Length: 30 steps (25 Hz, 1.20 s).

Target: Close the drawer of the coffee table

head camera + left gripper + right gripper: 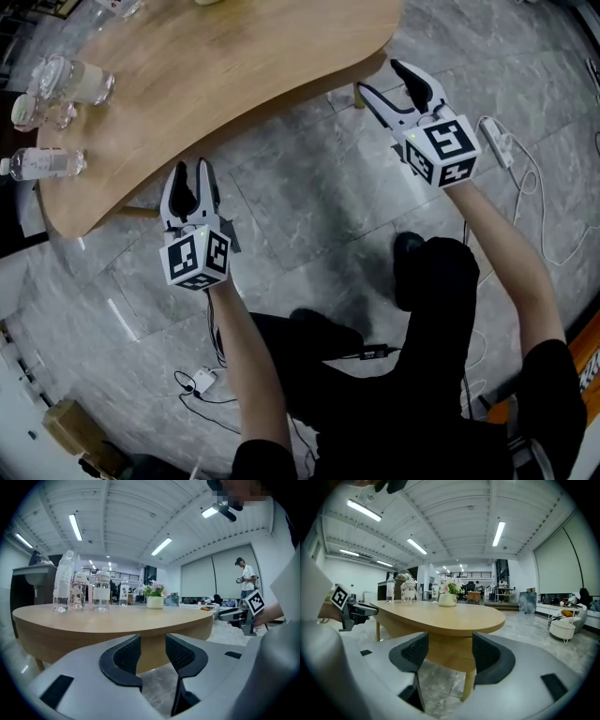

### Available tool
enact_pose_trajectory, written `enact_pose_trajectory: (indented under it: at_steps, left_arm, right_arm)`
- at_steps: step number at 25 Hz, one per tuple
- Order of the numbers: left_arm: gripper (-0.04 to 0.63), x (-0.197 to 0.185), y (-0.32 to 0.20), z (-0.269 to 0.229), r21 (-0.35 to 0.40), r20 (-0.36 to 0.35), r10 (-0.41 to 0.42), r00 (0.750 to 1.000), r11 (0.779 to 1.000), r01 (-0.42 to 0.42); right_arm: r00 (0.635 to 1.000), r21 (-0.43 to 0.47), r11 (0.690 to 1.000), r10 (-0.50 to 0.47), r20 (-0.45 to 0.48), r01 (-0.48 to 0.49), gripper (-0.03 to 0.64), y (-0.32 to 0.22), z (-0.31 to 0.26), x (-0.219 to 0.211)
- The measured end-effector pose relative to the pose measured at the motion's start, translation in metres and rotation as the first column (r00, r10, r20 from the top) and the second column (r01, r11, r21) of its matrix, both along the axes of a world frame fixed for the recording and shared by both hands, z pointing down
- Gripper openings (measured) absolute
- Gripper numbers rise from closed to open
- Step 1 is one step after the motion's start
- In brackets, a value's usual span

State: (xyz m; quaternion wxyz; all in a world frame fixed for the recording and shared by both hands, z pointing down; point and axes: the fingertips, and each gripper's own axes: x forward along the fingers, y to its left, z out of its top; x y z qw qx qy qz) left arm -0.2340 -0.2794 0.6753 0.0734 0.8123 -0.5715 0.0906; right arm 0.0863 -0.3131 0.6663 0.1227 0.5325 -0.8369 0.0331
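Observation:
The oval wooden coffee table fills the upper left of the head view. Its rim stands close ahead in the left gripper view, and in the right gripper view its end has a plain wooden front beneath the top. No drawer sticks out in any view. My left gripper hovers just short of the table's near edge, jaws apart and empty. Off the table's right end, my right gripper is also open and empty, pointing at the front beside a table leg.
Glasses and water bottles stand at the table's left end, and one bottle lies on its side. A potted plant sits mid-table. White cables and a power strip lie on the grey stone floor. A person stands far back.

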Motion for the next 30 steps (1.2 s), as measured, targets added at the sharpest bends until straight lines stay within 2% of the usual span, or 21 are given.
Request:
enact_pose_trajectory:
  at_steps: [4,8,13,16,19,26,30]
  left_arm:
    - [0.173,0.014,0.023,-0.039,-0.039,-0.007,0.012,1.0,0.999,-0.012]
    - [0.166,0.028,0.053,-0.108,-0.02,-0.019,0.027,0.999,0.999,-0.027]
    - [0.161,0.049,0.092,-0.216,-0.02,0.009,0.047,0.999,0.999,-0.047]
    - [0.161,0.058,0.108,-0.289,-0.016,-0.004,0.042,0.999,0.999,-0.042]
    - [0.16,0.068,0.123,-0.365,-0.008,-0.027,0.032,0.999,0.999,-0.032]
    - [0.158,0.099,0.151,-0.503,0.0,-0.072,0.004,0.997,1.0,-0.004]
    - [0.158,0.115,0.164,-0.56,-0.007,-0.071,-0.004,0.997,1.0,0.004]
  right_arm:
    - [0.999,-0.041,0.998,-0.041,-0.014,0.041,0.275,0.018,-0.039,-0.004]
    - [0.997,-0.049,0.997,-0.069,-0.026,0.067,0.273,0.035,-0.104,-0.008]
    - [0.989,-0.044,0.99,-0.137,-0.052,0.135,0.273,0.068,-0.208,-0.02]
    - [0.966,0.013,0.974,-0.221,-0.132,0.225,0.273,0.09,-0.278,-0.027]
    - [0.955,0.024,0.964,-0.257,-0.148,0.264,0.273,0.11,-0.35,-0.028]
    - [0.969,0.04,0.969,-0.241,-0.055,0.244,0.273,0.136,-0.489,-0.007]
    - [0.98,-0.01,0.98,-0.2,-0.001,0.2,0.273,0.15,-0.54,0.012]
